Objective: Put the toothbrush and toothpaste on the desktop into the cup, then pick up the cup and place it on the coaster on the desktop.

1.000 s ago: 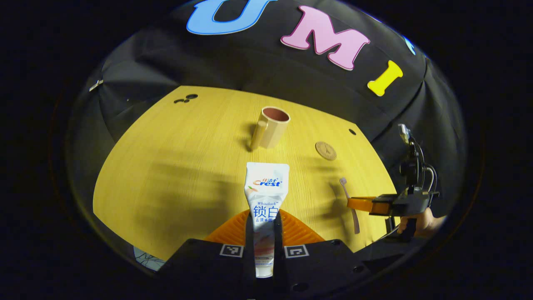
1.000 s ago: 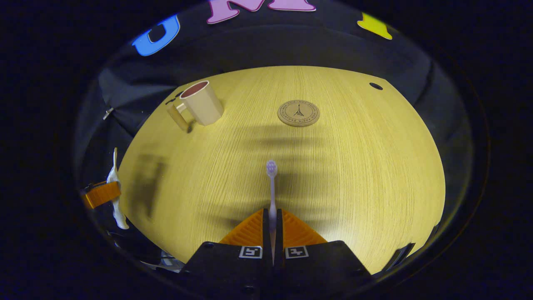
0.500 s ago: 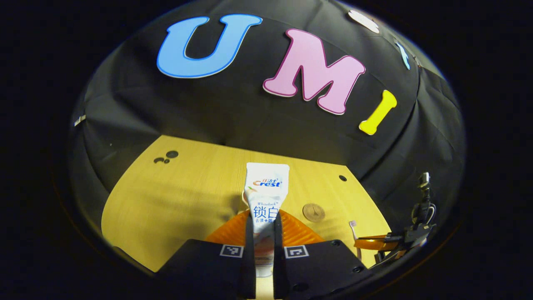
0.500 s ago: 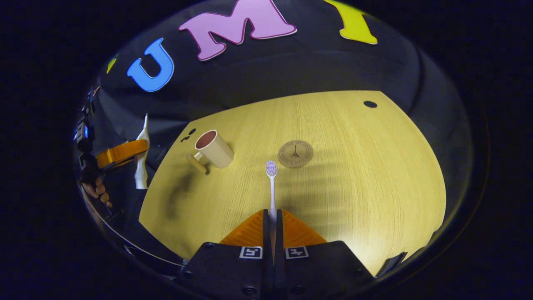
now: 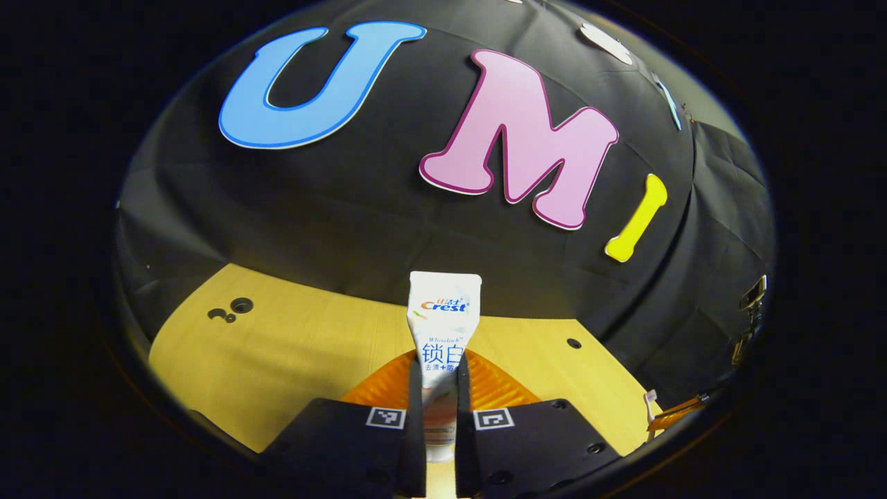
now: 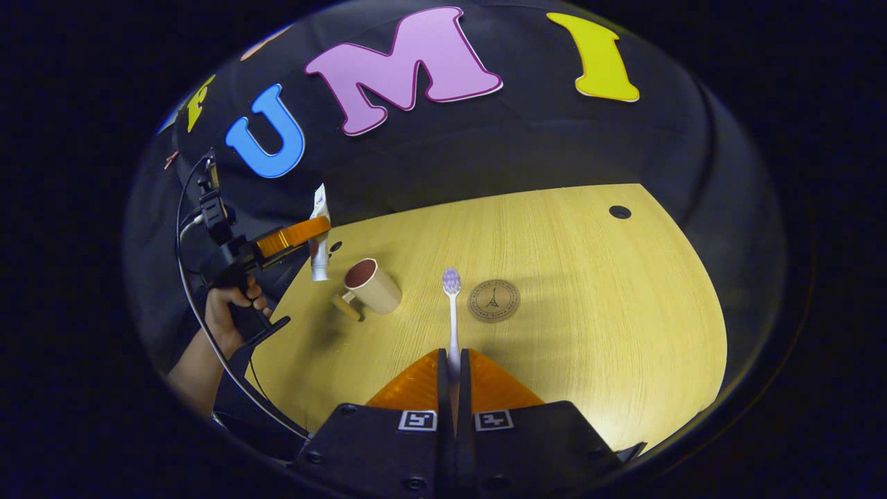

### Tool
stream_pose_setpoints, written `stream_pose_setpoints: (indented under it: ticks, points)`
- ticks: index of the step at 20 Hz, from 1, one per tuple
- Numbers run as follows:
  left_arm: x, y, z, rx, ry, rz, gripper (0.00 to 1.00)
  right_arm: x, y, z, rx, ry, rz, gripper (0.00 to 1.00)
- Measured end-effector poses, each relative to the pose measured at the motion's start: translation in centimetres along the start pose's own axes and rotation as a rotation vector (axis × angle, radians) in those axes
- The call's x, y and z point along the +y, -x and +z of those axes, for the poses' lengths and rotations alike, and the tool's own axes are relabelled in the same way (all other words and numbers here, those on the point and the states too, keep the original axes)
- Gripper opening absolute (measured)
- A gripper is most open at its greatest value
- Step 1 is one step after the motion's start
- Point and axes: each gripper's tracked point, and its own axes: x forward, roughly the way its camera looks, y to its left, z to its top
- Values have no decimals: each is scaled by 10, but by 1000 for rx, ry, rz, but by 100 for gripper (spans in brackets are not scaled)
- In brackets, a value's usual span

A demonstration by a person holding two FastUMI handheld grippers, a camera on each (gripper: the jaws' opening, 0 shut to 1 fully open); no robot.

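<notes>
Toothpaste (image 5: 443,326) between left hand-held gripper (image 5: 439,388) fingers

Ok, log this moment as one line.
left gripper: shut on toothpaste, lifted | right gripper: shut on toothbrush, lifted | cup: empty, off coaster

Pale yellow desktop (image 6: 568,277) of matt, fine-grained wood veneer. Black booth wall (image 5: 360,201) of matt, creased cloth. White toothpaste tube (image 5: 443,326) of glossy printed plastic. Beige cup (image 6: 374,285), smooth and matt. Round brown coaster (image 6: 493,301), matt, cork-like. Lilac-headed toothbrush (image 6: 452,312) of smooth plastic.
</notes>
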Motion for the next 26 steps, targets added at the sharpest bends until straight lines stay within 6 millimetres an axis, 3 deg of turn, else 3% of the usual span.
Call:
stream_pose_setpoints:
  ticks: [6,14,16,17,18,19,20,21,23,25,26]
  points:
    - [19,-40,-11,-66,42,-14,21,-17,-7,-7,27,-8,-24,5]
    - [20,-46,-56,-24,-142,13,23,-18,-23,-14,69,-13,-25,5]
    - [26,-46,-63,-15,-158,48,27,-15,-26,-12,66,-15,-21,5]
    - [32,-46,-67,-2,-171,79,23,-15,-27,-13,68,-11,-25,5]
    - [35,-43,-71,7,-181,102,33,-14,-28,-15,72,-5,-29,5]
    - [37,-38,-73,18,-185,114,36,-13,-29,-16,75,3,-29,5]
    - [37,-31,-75,21,-186,120,55,-12,-31,-17,76,10,-27,5]
    - [37,-22,-72,14,-187,128,44,-9,-34,-17,74,13,-21,5]
    - [37,-1,-69,4,-176,139,78,-3,-38,-11,61,3,-8,5]
    - [41,29,-70,12,-153,168,98,7,-42,-4,37,-15,15,5]
    - [42,43,-72,10,-146,183,98,14,-45,1,26,-18,27,5]
